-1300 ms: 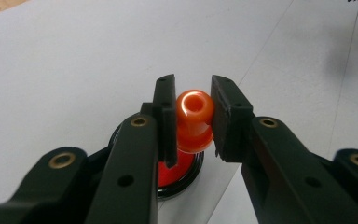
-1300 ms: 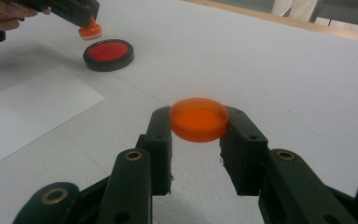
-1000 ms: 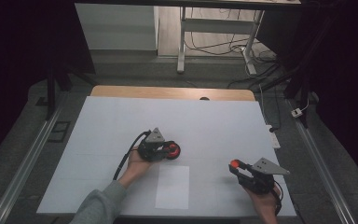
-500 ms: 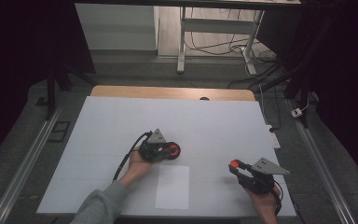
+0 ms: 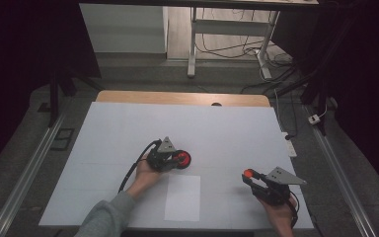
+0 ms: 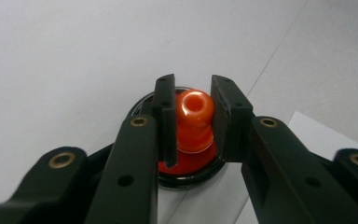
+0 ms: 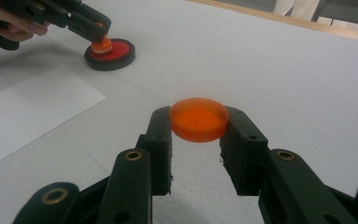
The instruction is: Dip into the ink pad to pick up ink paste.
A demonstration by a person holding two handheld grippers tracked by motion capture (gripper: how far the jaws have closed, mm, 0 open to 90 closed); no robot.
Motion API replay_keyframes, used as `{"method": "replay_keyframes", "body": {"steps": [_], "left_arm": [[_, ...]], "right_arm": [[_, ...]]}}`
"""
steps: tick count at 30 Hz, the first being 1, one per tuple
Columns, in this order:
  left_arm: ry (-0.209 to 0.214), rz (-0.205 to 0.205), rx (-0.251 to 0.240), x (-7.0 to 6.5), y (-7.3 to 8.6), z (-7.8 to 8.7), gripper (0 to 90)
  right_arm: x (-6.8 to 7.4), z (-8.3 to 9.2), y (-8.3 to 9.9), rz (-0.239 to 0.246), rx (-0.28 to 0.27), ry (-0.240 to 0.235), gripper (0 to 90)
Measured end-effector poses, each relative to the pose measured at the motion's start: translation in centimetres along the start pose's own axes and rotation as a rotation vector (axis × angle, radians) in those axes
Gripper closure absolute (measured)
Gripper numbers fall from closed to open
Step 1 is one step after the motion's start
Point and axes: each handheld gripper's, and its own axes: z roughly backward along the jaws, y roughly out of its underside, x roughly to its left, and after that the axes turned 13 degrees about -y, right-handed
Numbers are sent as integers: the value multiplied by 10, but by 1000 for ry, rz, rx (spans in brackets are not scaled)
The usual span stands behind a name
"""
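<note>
We see the left gripper near the middle of the white table, its jaws closed tight on an orange knob. In the left gripper view the knob looks ribbed, with a hole in its rounded top, and it stands upright over a red disc set in a black ring base. The pads press it from both sides. The base rests flat on the table, just beyond the far edge of a white paper sheet.

The right gripper sits near the table's right front corner, well apart from the left one. Its jaws grip a shallow orange cap by the rim, open side up, pinched at the very tips. We cannot tell whether the cap touches the table or hangs just above it.

From the right gripper view we also see the left gripper farther off, over the black ring base, with the paper sheet lying between the two.
</note>
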Motion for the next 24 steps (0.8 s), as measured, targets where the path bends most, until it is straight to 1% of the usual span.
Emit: {"method": "replay_keyframes", "body": {"steps": [1, 5, 10, 13, 20, 24], "left_arm": [[-5, 0, -9, -1, 1, 0, 727], [-2, 9, -19, 0, 4, 1, 728], [-27, -15, -35, -4, 7, 2, 729], [-29, -10, -42, -4, 8, 2, 730], [-40, -17, -42, -6, 9, 2, 732], [-33, -8, -42, -5, 9, 2, 732]], "right_arm": [[0, 0, 0, 0, 0, 0, 644], [0, 0, 0, 0, -1, 0, 644], [0, 0, 0, 0, 0, 0, 644], [0, 0, 0, 0, 0, 1, 644], [1, 0, 0, 1, -1, 2, 644], [1, 1, 0, -1, -3, 1, 644]]}}
